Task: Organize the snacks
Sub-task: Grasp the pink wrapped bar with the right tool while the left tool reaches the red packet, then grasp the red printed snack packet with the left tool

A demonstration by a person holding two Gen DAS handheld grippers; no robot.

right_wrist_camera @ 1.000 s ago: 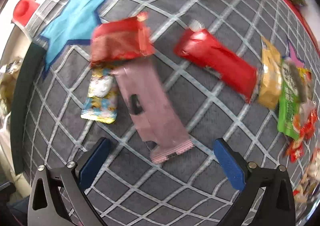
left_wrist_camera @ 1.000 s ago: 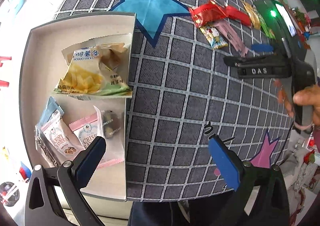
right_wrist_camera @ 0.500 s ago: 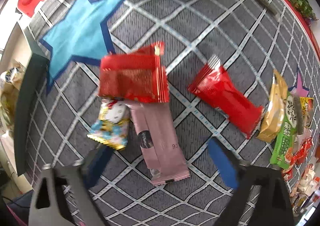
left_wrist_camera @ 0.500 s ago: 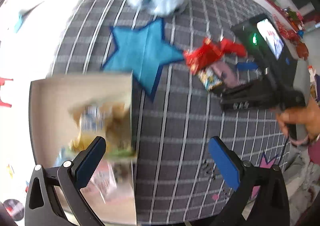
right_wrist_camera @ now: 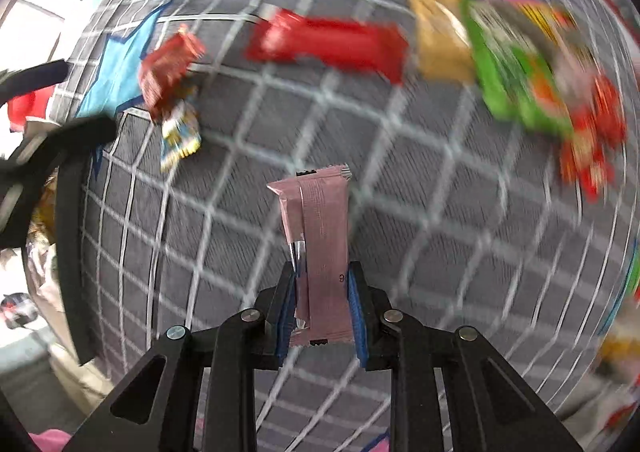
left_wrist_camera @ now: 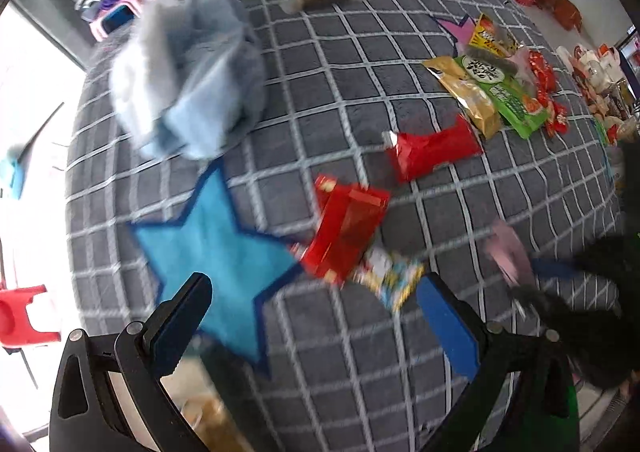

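Right tool (right_wrist_camera: 322, 308) just closed, now pinching pink wrapper (right_wrist_camera: 320, 236) near its lower end: light, thin, slippery, easily bent. Left tool (left_wrist_camera: 316, 316) spread, empty.

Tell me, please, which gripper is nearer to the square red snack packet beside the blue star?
Left. The left gripper hovers open right beside the red packet; the right gripper, shut on the pink bar, sits farther off.
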